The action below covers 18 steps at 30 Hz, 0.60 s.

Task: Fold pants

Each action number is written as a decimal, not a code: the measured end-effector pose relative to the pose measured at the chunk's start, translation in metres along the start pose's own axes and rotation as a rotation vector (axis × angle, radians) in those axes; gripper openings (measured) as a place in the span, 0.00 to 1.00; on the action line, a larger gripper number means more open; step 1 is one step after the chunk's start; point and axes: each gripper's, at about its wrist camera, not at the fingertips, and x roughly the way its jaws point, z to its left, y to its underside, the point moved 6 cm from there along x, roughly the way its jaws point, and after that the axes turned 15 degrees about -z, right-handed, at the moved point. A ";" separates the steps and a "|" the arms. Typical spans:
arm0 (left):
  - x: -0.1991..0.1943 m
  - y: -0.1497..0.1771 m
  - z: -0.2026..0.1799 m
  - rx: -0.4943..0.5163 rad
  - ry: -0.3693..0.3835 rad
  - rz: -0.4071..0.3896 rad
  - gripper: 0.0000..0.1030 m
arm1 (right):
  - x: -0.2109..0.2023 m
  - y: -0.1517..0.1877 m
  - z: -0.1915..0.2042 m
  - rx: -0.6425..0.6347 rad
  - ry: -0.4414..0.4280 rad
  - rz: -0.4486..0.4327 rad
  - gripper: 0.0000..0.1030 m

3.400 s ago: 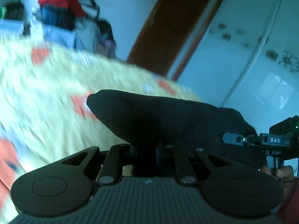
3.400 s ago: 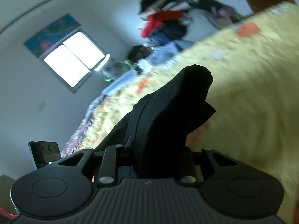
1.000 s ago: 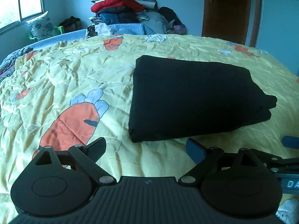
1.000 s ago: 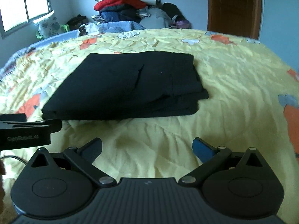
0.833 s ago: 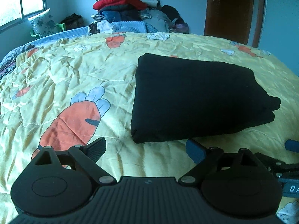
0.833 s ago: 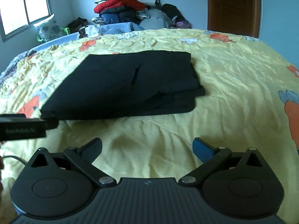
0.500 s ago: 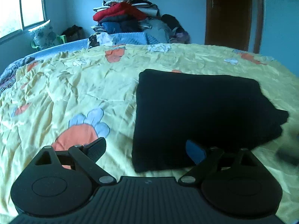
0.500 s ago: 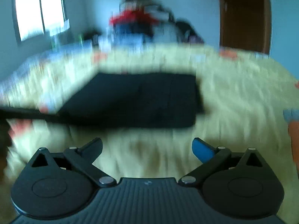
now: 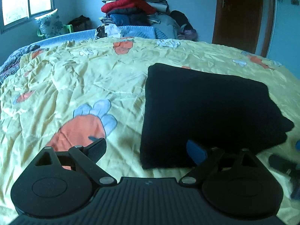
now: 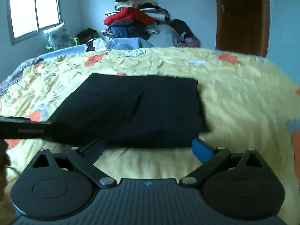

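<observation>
The black pants (image 9: 206, 108) lie folded into a flat rectangle on the yellow carrot-print bedspread (image 9: 75, 86); the right wrist view shows the same pants (image 10: 135, 108) straight ahead. My left gripper (image 9: 148, 150) is open at the near left corner of the pile, its blue right finger over the fabric edge, holding nothing. My right gripper (image 10: 150, 148) is open too, just short of the near edge of the pants. The other gripper shows as a dark bar (image 10: 24, 129) at the left of the right wrist view.
A tall heap of clothes (image 9: 135, 9) stands against the far wall beyond the bed. A brown door (image 9: 240, 16) is at the back right, a window (image 9: 26, 1) at the back left. A person's hand (image 10: 3, 157) shows at the left edge.
Earlier both grippers were shut on the lifted pants; now the pants lie folded on the bed and both are open. Over the last second both have dropped lower and closer to the near edge.
</observation>
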 end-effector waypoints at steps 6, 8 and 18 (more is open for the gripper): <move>-0.027 0.019 -0.009 0.035 0.012 0.001 0.92 | -0.017 0.022 0.002 0.043 0.010 0.040 0.98; -0.036 0.027 -0.012 0.054 0.007 -0.007 0.92 | -0.025 0.024 0.001 0.048 0.017 0.029 0.98; -0.061 0.050 -0.017 0.057 0.014 -0.063 0.92 | -0.053 0.039 0.002 -0.016 0.080 -0.020 0.98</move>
